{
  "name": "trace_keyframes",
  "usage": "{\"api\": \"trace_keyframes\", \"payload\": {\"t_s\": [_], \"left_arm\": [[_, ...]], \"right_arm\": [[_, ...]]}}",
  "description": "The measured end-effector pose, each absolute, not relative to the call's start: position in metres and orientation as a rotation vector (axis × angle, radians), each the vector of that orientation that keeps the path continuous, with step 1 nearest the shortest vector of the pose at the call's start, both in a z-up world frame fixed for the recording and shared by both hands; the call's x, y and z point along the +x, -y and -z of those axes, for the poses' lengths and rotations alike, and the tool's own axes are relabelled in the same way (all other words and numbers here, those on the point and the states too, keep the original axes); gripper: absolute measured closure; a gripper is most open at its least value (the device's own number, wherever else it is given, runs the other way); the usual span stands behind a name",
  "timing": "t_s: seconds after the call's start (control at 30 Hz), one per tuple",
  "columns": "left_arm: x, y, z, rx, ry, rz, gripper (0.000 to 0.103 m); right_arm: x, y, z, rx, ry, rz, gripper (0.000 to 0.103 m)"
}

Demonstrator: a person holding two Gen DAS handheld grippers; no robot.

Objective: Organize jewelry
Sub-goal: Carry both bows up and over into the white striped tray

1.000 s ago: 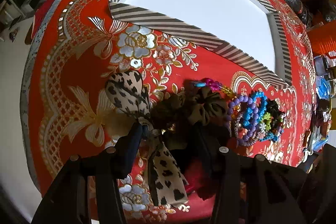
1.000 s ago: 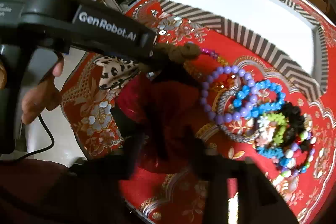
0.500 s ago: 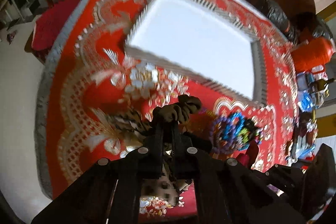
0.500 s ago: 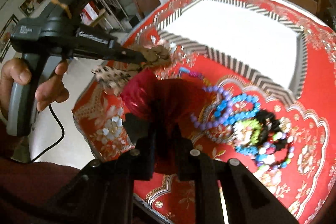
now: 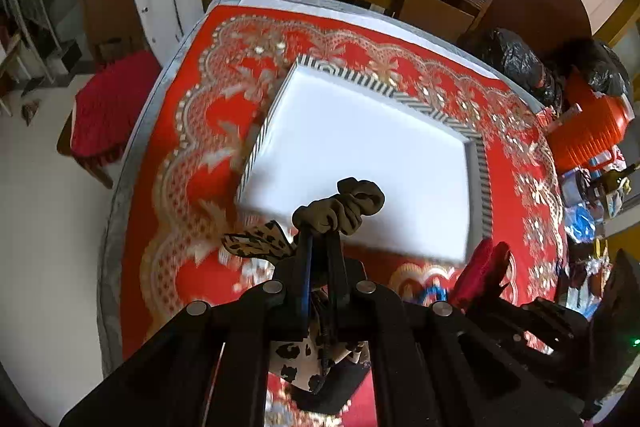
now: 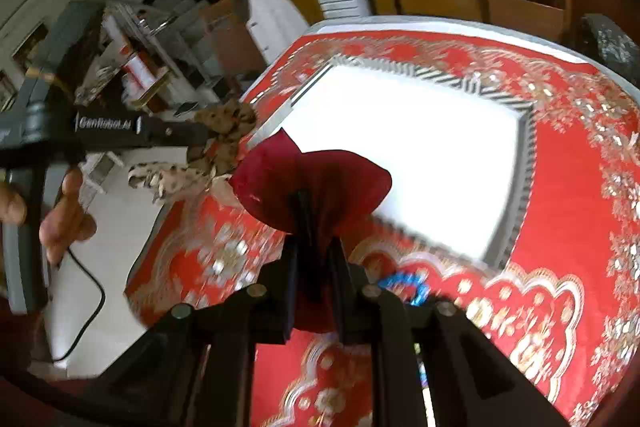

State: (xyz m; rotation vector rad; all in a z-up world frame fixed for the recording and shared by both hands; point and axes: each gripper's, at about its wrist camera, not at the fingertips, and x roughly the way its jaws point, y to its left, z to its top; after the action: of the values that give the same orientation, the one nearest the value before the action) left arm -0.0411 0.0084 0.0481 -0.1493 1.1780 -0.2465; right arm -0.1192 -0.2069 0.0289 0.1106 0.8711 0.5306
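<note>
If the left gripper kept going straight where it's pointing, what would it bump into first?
Probably the white tray. The left gripper, shut on the olive scrunchie, points down at the tray's near part; nothing else shows in between, though depth is unclear.
</note>
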Motion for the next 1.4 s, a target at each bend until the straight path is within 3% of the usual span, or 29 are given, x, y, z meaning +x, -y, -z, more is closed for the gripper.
{"api": "trace_keyframes", "payload": {"t_s": [0.27,0.77,1.4], "left_arm": [[0.009,0.009,-0.025,-0.076,-1.194,0.230,0.103],[0.048,0.016,0.049,0.036,-1.315,0.205,0.103],[0.018,0.023,0.043,-0.047,-1.324,0.161,0.103]], "right_arm": [[-0.062,0.211,-0.028,0.164,-0.889,-0.423,0.088],[0.014,0.194,0.033,0.320,-1.035,-0.350,0.088],[0.016,0.181,0.053,0.261,-1.095,-0.391,0.084]]}}
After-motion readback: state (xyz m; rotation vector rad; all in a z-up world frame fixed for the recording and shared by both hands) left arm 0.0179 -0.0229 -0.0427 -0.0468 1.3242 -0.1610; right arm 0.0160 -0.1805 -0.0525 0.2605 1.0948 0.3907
